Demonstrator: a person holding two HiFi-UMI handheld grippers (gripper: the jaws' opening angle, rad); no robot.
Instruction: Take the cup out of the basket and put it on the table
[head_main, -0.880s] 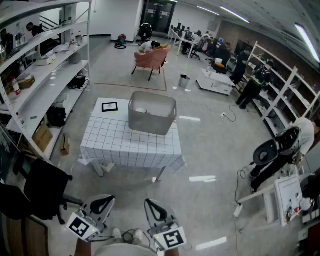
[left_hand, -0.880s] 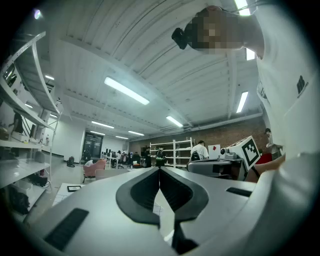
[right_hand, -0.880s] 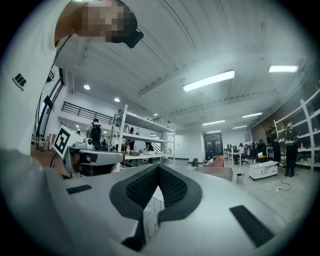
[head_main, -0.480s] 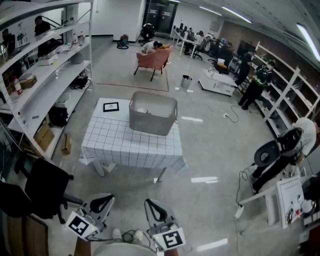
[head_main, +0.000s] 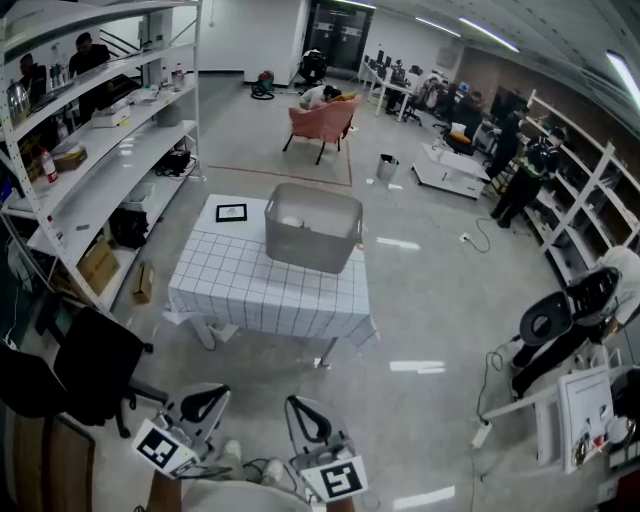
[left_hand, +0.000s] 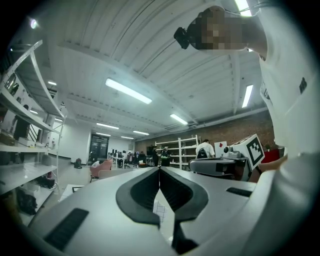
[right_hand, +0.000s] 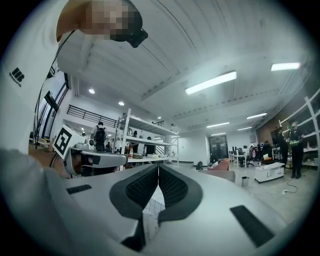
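A grey basket (head_main: 312, 235) stands on the far side of a table with a checked cloth (head_main: 265, 290), several steps ahead of me. Something white, probably the cup (head_main: 291, 221), shows inside the basket at its left. Both grippers hang low and near my body, far from the table. My left gripper (head_main: 205, 403) (left_hand: 159, 170) has its jaws together with nothing between them. My right gripper (head_main: 305, 418) (right_hand: 158, 168) is likewise shut and empty. The basket shows faintly beyond the jaws in both gripper views.
A small framed picture (head_main: 231, 212) lies on the table's far left corner. White shelving (head_main: 95, 160) runs along the left, with a black chair (head_main: 85, 365) near me. A pink armchair (head_main: 324, 115) stands behind the table. A stand with equipment (head_main: 560, 325) is at the right.
The head view has shifted: the table and basket sit slightly lower and more to the right in it. Both grippers stay shut in about the same place.
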